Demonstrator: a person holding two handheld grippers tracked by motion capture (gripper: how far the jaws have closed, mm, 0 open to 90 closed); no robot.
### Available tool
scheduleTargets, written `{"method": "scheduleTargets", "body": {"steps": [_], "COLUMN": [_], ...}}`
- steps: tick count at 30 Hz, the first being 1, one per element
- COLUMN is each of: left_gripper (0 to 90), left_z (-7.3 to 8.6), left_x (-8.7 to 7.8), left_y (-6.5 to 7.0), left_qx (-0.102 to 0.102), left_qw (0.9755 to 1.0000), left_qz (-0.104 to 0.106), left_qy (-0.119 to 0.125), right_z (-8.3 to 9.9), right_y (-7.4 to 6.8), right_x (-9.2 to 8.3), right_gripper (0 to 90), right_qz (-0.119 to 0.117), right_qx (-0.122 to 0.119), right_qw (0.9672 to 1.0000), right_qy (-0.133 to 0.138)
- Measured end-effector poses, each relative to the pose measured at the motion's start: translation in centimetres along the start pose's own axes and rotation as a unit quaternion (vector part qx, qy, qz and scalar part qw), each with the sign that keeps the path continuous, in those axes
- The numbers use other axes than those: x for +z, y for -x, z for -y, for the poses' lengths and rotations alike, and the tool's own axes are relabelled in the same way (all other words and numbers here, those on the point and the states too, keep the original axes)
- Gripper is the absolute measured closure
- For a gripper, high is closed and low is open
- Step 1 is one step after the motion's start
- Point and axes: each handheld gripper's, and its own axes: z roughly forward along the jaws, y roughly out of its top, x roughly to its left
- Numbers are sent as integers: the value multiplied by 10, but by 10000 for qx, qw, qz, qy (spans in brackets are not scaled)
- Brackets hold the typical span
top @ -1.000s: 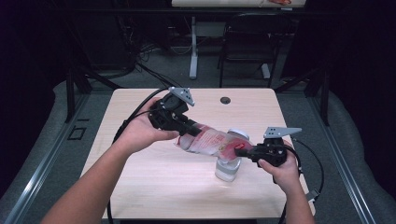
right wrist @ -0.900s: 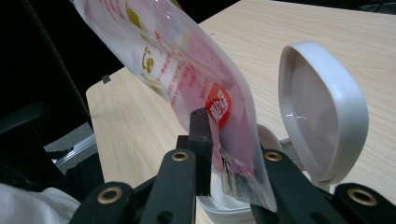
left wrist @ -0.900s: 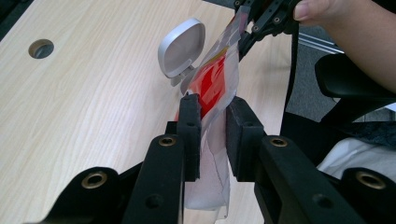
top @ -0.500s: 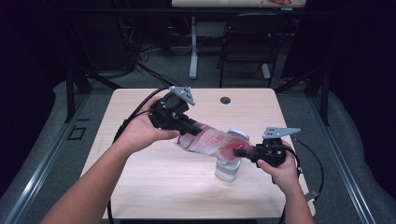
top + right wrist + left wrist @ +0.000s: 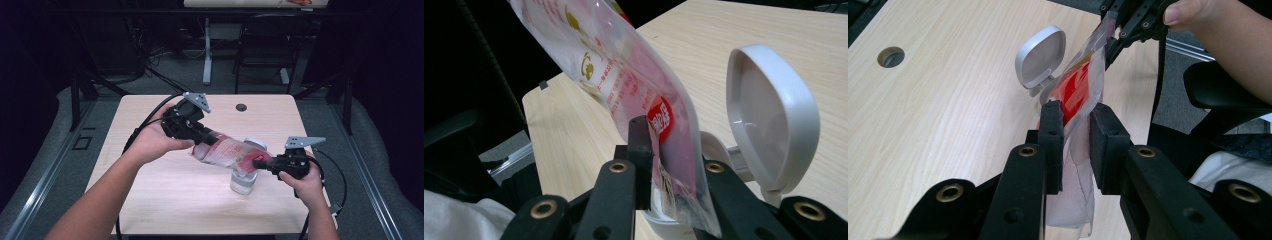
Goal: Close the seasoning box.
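1. The left gripper (image 5: 204, 139) clamps one end of the refill pouch (image 5: 227, 152); the right gripper (image 5: 261, 162) pinches the other, above the flip-lid jar (image 5: 243, 181) near the table's (image 5: 150, 200) right edge.
2. Keep the low corner over the jar's mouth.
3. Pale wood tabletop; dark room, a chair (image 5: 265, 55) beyond.

You sit at a pale wooden table (image 5: 150, 200) with a round cable hole (image 5: 241, 107) near its far edge. Grey carpet (image 5: 380, 165) covers the floor around it, with a metal floor rail (image 5: 45, 175) running along the left side. Beyond the table, a dark chair (image 5: 265, 50) and the white leg of another desk (image 5: 207, 50) stand in deep shadow. The light falls mostly on the tabletop; the surrounding walls are black.
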Motion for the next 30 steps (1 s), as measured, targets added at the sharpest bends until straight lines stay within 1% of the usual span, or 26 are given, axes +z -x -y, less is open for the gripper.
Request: {"method": "scheduleTargets", "body": {"steps": [2, 4, 9, 12, 13, 15, 19, 24, 30], "left_gripper": [777, 777, 776, 774, 773, 772, 772, 771, 770], "left_z": [1, 2, 10, 15, 16, 20, 27, 33, 40], "left_x": [0, -1, -2, -3, -4, -4, -5, -6, -6], "left_y": [0, -1, -2, -3, -4, -5, -6, -8, -10], "left_qx": [9, 15, -79, -108, -129, -130, -219, -260, -319], "left_qw": [10000, 10000, 10000, 9999, 9999, 9999, 9996, 9995, 9991], "left_qz": [-16, -21, -4, -6, 40, 35, 56, 50, 40], "left_qy": [5, 9, 32, 42, 64, 76, 156, 179, 262], "right_z": [0, 0, -1, -2, -2, -3, -4, -5, -6], "right_y": [0, 0, -3, -4, -5, -6, -8, -11, -11], "right_x": [0, 1, 5, 7, 7, 7, 8, 9, 11], "right_gripper": [836, 834, 835, 834, 834, 834, 835, 835, 832], "right_qz": [19, 33, 27, 43, 51, 48, 53, 86, 59], "right_qx": [-4, 17, -17, -79, -81, -90, -129, -189, -200], "right_qw": [10000, 10000, 10000, 10000, 9999, 9999, 9998, 9997, 9995], "right_qy": [-12, 50, 35, 28, 37, 66, 111, 149, 220]}}
